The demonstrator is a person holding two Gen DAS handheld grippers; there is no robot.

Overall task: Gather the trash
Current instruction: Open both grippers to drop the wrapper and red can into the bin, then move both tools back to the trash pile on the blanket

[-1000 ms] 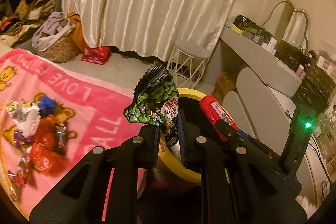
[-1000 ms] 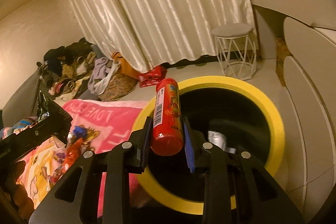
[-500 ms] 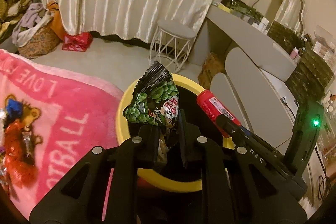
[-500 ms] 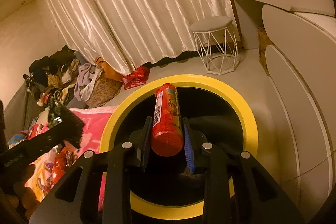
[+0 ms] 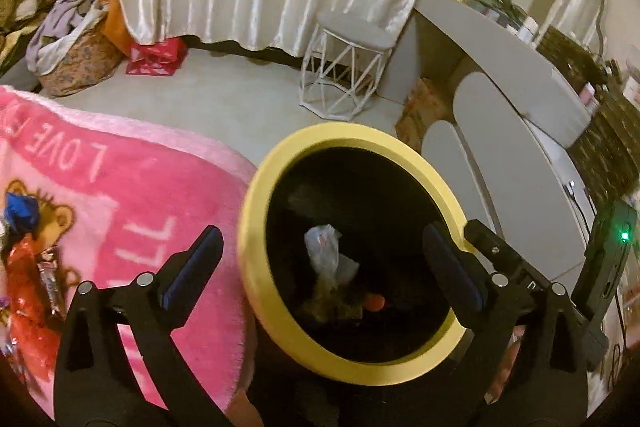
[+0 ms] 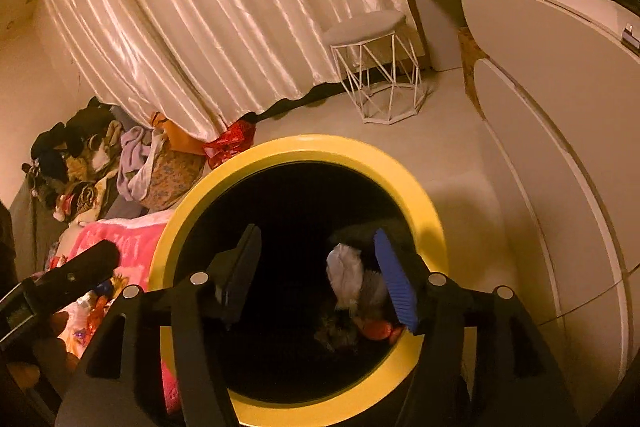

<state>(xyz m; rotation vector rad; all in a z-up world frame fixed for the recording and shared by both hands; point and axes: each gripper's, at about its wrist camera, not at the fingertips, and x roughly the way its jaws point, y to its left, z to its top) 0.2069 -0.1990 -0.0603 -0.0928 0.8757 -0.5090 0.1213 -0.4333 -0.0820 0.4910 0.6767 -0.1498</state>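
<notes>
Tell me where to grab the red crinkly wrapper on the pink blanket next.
Take the red wrapper with the left gripper, whose jaws are open. Come from above and pinch a raised fold, since it lies crumpled on the soft blanket among other scraps. Its lower part is hidden.

Matte black plastic left gripper (image 5: pixel 322 259) and right gripper (image 6: pixel 316 267) carry silver screws and blue ribbed finger pads (image 6: pixel 394 283).

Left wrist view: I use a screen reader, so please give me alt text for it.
Open left tongs hover over a yellow-rimmed bin with trash at its bottom. A pink blanket lies left, a white stool behind.
</notes>
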